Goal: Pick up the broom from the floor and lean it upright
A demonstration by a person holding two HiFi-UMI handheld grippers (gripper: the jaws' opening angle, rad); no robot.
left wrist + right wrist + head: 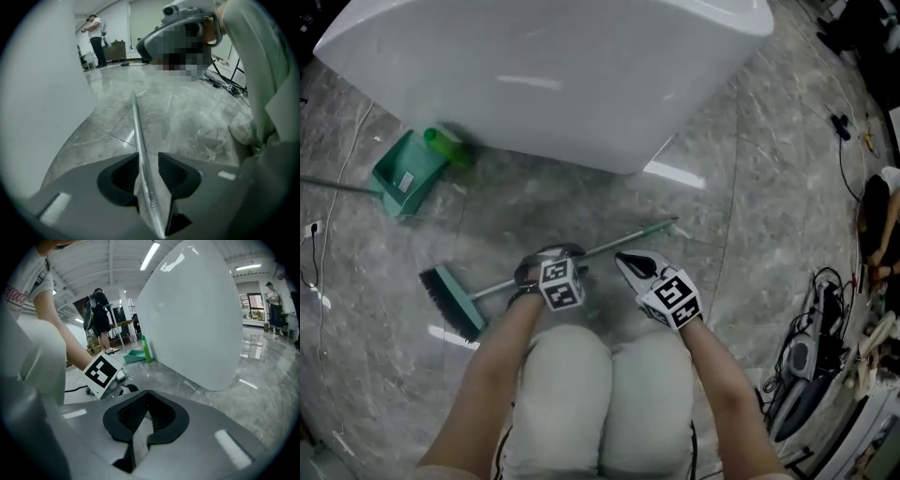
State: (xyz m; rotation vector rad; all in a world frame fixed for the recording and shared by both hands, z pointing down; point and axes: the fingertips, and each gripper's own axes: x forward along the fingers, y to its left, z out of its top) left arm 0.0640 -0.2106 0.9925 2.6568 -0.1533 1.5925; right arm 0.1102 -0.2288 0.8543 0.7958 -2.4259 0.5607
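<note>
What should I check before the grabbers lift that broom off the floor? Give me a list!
1. The broom handle lies between the jaws of the left gripper: ok.
2. Left jaws squeezing the handle: not ok, they stand apart.
3. The right gripper is free to help: ok, it is shut and empty.
4. The brush head is free of the green dustpan: ok, they lie apart.
5. A good spot to lean it: cannot tell. The big white rounded thing is close, but its side is curved.
</note>
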